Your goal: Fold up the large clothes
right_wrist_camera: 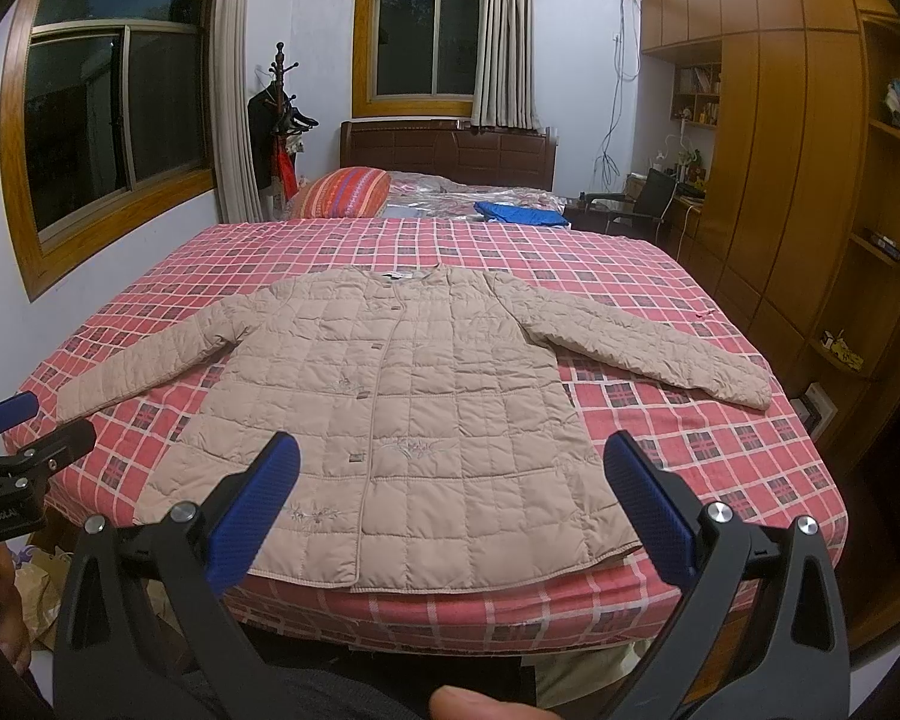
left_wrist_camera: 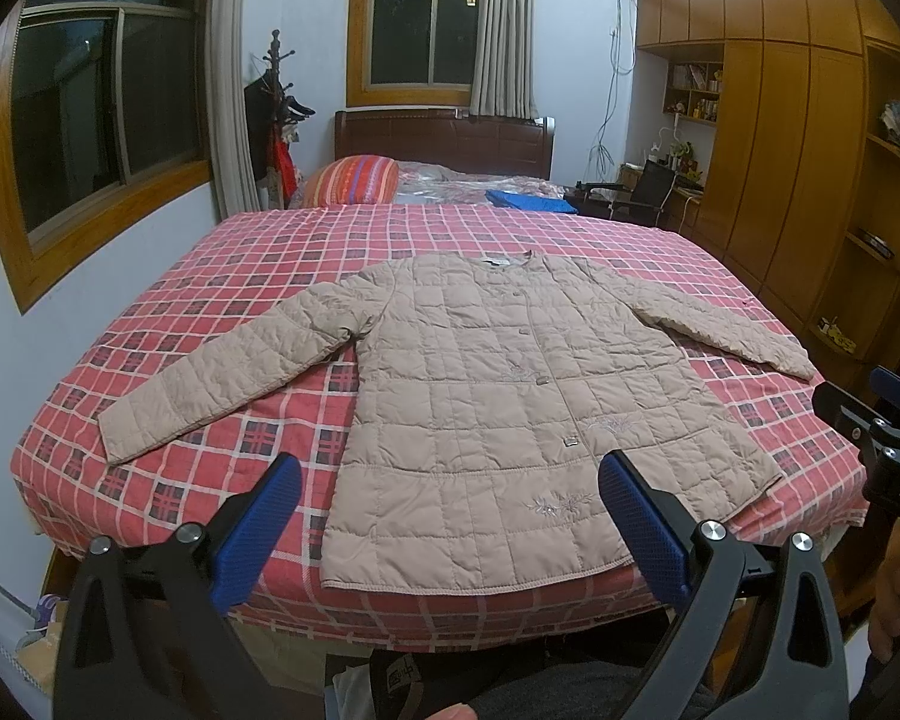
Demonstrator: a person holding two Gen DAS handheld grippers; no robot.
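Both grippers, left gripper (left_wrist_camera: 450, 516) and right gripper (right_wrist_camera: 453, 507), hover with jaws spread wide, holding nothing, short of the hem. Beyond them the quilted beige jacket (left_wrist_camera: 498, 396) lies flat, sleeves spread, on the plaid bed (left_wrist_camera: 270, 240). It looks soft, light, puffy; sleeve cuffs seem the best grip.

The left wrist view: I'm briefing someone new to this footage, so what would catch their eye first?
The beige quilted jacket dominates, spread flat and buttoned, front up, sleeves out to both sides, its hem near the foot of the bed. Under it the red checked bedspread covers most of the bed. In the foreground the left tool hangs open before the hem, holding nothing, and the right tool is open too.
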